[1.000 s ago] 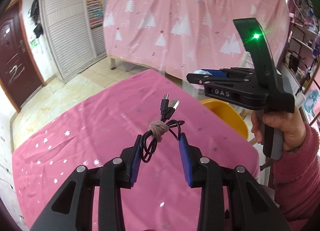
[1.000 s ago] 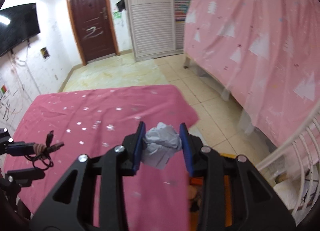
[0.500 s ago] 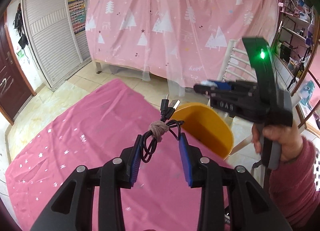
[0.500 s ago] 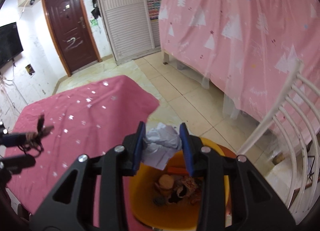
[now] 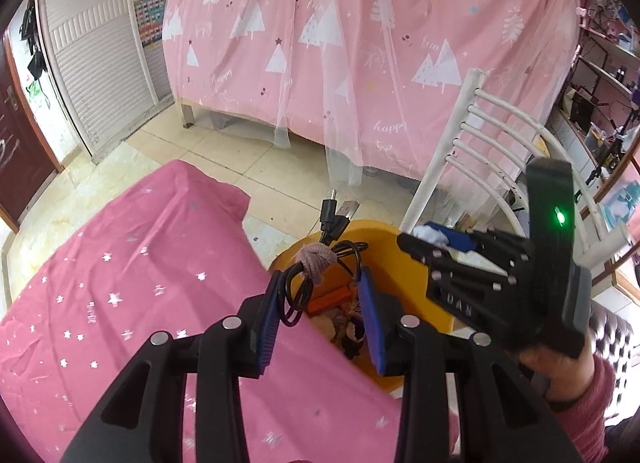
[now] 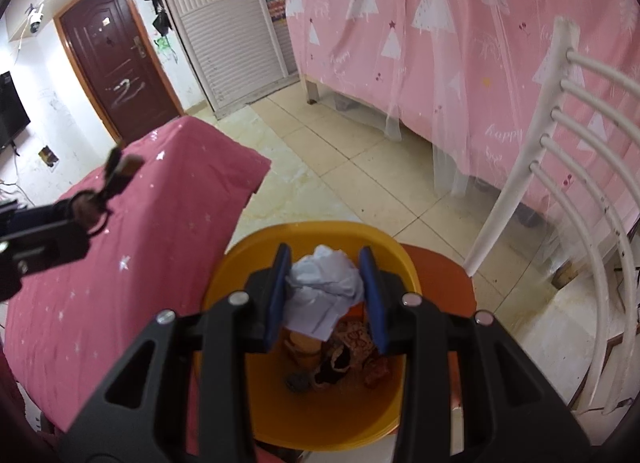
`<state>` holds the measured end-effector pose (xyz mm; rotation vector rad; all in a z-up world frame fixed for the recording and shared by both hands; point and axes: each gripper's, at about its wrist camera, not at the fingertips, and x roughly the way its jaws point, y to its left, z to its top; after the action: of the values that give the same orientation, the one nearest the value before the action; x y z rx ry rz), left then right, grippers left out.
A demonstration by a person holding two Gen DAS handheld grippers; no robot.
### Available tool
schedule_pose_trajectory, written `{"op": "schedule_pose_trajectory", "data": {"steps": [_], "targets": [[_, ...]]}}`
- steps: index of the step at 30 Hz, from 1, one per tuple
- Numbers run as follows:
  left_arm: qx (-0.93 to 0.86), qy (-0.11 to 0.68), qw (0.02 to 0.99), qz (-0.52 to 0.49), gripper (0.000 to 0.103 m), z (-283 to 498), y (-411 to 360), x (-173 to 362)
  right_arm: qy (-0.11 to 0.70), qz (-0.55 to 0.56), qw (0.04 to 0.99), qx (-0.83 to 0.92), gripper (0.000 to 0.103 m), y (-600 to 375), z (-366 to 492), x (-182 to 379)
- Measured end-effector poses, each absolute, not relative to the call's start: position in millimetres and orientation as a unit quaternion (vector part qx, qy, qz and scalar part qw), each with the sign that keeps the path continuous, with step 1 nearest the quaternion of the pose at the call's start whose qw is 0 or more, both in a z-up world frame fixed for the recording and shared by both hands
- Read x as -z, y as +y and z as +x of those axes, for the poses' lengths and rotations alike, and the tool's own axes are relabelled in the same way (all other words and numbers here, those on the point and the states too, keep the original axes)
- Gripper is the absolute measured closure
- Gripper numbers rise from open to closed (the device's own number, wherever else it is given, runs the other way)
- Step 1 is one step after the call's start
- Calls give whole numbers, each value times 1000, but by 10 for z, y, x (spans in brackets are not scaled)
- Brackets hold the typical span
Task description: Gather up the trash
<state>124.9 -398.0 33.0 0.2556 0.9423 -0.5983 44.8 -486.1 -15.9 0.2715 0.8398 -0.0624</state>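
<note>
My left gripper [image 5: 320, 303] is shut on a coiled black USB cable [image 5: 316, 267] bound with a brown hair tie; it hangs over the near rim of the yellow bin [image 5: 384, 235]. My right gripper [image 6: 325, 295] is shut on a crumpled white paper ball [image 6: 324, 287], held right above the yellow bin [image 6: 312, 415], which holds several scraps. In the left wrist view the right gripper [image 5: 424, 241] shows from the side with the paper in it, above the bin's far rim. The left gripper [image 6: 56, 231] with its cable appears at the left of the right wrist view.
A table under a pink starred cloth [image 5: 120, 303] borders the bin on the left. A white slatted chair [image 6: 568, 199] stands to the right, the bin on its orange seat [image 6: 440, 267]. A pink curtained bed [image 5: 360, 63] lies behind. Tiled floor [image 6: 340, 167] lies between.
Both grippers have travelled from above the pink table to over the yellow bin, dropping lower. Each keeps its load: cable in the left, paper ball in the right.
</note>
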Motion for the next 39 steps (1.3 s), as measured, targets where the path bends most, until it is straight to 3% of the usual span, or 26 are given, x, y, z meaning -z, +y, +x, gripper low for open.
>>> {"op": "schedule_pose_trajectory", "data": {"steps": [6, 9, 11, 15, 17, 20, 22, 39], "targets": [[274, 469, 834, 98, 60, 1437, -4162, -175, 416, 153, 897, 16, 69, -4927, 440, 314], [273, 473, 832, 95, 43, 1475, -4218, -128, 421, 156, 893, 13, 67, -4958, 446, 359], [272, 472, 833, 94, 34, 1474, -4230, -112, 421, 162, 892, 11, 50, -4973, 446, 378], [273, 471, 834, 90, 27, 1469, -4233, -102, 422, 160, 892, 7, 39, -4943, 454, 391], [275, 470, 834, 84, 19, 1464, -4212, -98, 420, 160, 893, 1, 23, -4918, 453, 395], [281, 467, 835, 69, 9, 1457, -4151, -110, 418, 160, 894, -6, 12, -4881, 456, 391], [279, 461, 840, 61, 8, 1454, -4076, -124, 417, 160, 895, -7, 6, -4847, 468, 385], [195, 371, 906, 56, 8, 1299, -3060, -422, 378, 83, 921, 32, 6, -4304, 428, -56]]}}
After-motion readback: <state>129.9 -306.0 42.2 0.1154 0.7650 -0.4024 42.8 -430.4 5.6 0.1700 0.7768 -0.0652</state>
